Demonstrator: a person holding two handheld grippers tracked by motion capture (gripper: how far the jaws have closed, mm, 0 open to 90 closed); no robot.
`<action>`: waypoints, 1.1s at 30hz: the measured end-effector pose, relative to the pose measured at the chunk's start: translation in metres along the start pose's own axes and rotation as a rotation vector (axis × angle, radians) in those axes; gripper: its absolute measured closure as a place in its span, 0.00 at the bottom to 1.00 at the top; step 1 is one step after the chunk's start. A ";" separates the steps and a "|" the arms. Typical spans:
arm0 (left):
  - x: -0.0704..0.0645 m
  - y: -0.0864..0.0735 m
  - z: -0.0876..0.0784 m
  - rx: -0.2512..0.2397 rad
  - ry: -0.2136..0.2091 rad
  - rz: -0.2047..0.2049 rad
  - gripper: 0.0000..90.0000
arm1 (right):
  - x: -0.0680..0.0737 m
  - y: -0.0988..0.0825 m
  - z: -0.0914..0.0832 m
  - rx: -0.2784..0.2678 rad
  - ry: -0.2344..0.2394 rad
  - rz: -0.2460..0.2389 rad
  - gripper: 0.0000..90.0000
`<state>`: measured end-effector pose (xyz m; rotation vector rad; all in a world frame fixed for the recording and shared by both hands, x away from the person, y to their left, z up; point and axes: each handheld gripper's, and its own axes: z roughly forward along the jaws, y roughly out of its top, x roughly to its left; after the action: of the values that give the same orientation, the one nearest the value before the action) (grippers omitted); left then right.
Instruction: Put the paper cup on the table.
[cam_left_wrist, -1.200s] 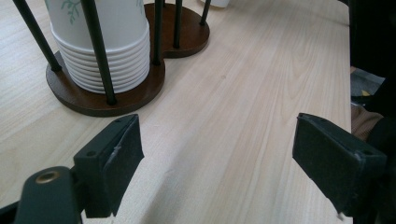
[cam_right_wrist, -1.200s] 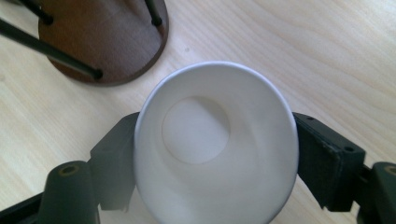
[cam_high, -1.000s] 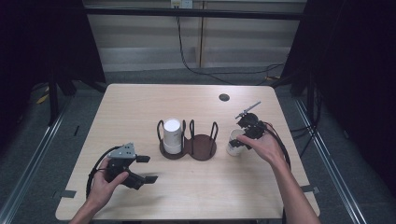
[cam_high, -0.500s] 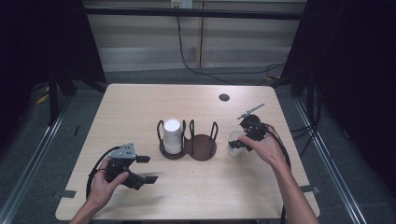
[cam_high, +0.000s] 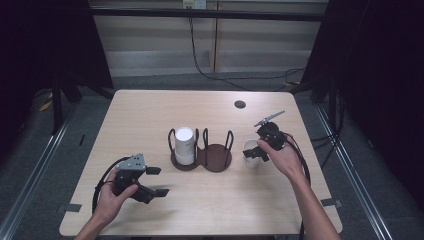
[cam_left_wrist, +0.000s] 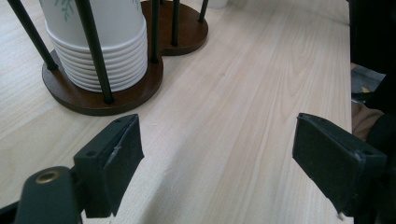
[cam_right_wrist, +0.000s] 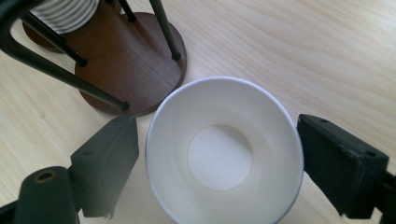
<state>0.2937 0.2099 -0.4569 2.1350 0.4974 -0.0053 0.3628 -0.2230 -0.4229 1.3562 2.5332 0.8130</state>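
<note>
Right gripper view: right gripper (cam_right_wrist: 217, 170) jaws just opened, straddling the unmarked white paper cup (cam_right_wrist: 223, 154); left gripper (cam_left_wrist: 233, 163) open, empty.

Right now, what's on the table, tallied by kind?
Loose paper cup, upright between the right gripper's open jaws: 1
Stack of nested paper cups: 1
Wooden two-bay cup holder: 1
Small dark disc: 1
Total: 4

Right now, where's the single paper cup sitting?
In the high view the single paper cup stands upright on the table, just right of the wooden cup holder, between the right gripper's open jaws.
</note>
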 end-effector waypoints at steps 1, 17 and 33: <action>0.000 0.000 0.000 0.000 0.000 0.000 0.18 | 0.000 0.000 -0.001 -0.013 -0.006 0.004 0.16; -0.004 0.005 -0.005 -0.010 0.026 -0.006 0.18 | 0.018 -0.004 -0.022 -0.188 0.004 -0.002 0.18; -0.005 -0.001 -0.005 -0.027 0.033 -0.022 0.18 | 0.043 -0.025 -0.033 -0.359 0.033 -0.002 0.19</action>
<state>0.2883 0.2126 -0.4544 2.1057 0.5373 0.0243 0.3075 -0.2116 -0.4037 1.2290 2.2643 1.2269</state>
